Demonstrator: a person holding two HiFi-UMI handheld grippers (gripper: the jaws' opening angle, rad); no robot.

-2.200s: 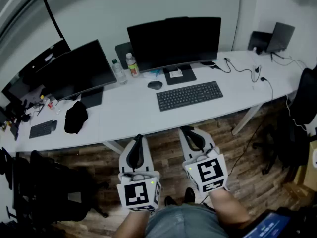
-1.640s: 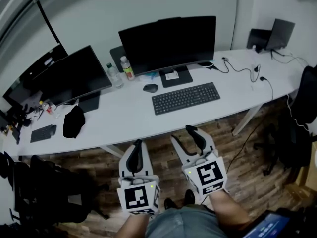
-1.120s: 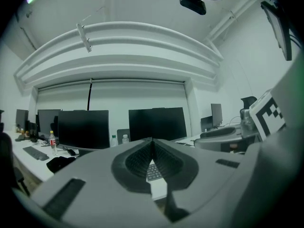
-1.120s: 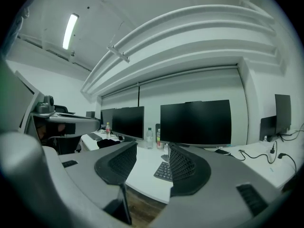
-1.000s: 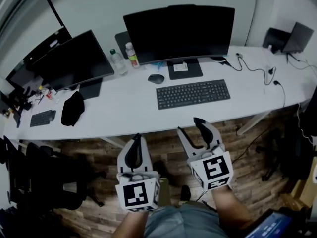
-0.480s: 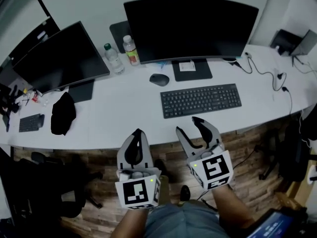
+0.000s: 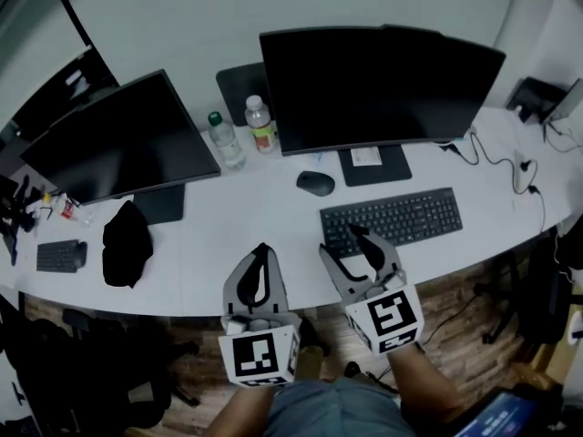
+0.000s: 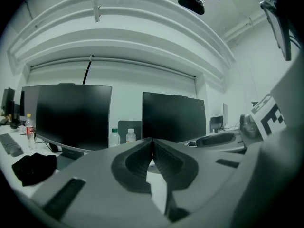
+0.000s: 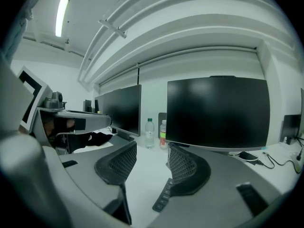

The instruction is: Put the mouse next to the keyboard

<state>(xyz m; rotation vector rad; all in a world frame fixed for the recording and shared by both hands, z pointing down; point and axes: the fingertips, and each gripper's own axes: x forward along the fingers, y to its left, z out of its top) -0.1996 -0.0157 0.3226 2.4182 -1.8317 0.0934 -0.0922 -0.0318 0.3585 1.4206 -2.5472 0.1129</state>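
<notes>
The right tool (image 7: 342, 242) hovers over the desk (image 7: 246, 230) edge, jaws apart and empty, ready for the mouse (image 7: 315, 183) just ahead, behind the keyboard (image 7: 392, 218), while the left tool (image 7: 261, 248) idles pressed together.

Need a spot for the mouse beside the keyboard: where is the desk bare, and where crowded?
Bare desk lies left of the keyboard, stretching to the black cloth, and in a narrower strip right of it, before the cables. It is crowded behind: mouse, monitor stand, bottles.
</notes>
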